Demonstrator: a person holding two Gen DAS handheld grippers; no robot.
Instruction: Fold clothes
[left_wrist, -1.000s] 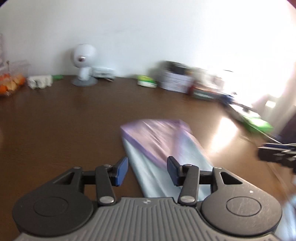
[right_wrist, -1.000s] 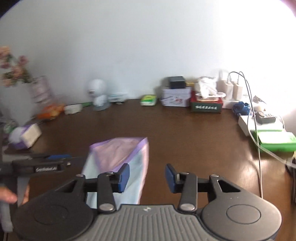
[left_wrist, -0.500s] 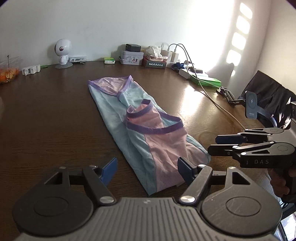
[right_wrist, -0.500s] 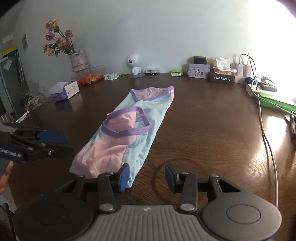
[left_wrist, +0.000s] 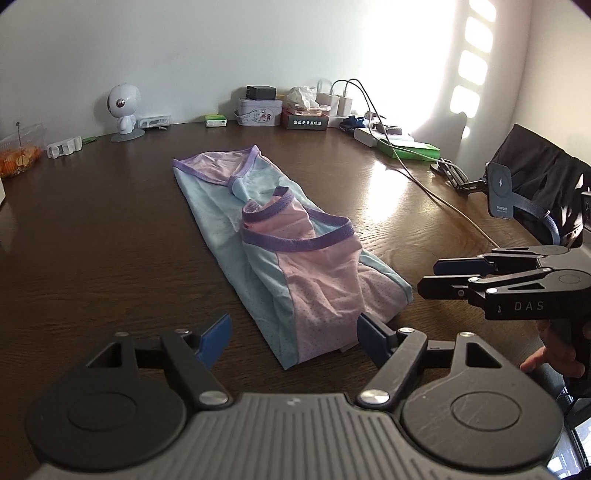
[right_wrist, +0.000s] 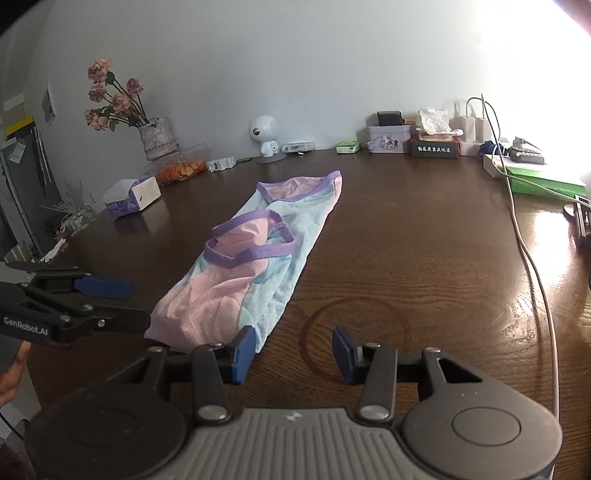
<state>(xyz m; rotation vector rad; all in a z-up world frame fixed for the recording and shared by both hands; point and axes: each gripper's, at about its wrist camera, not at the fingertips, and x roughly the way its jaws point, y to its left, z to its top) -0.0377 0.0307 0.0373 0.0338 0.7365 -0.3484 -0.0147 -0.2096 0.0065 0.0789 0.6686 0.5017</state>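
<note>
Pastel garment (left_wrist: 288, 258) lies lengthwise (partly folded) on the surface (left_wrist: 92, 240); both grippers' fingers (left_wrist: 216, 338) gape empty; next, likely grasp its near end.

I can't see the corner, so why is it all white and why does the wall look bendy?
Left wrist view: sunlight blows out the wall at upper right and glares on the table. Right wrist view: the right edge is washed out white, hiding what is there. Both views: the fisheye lens curves the wall and table edge; the garment is sharp.
</note>
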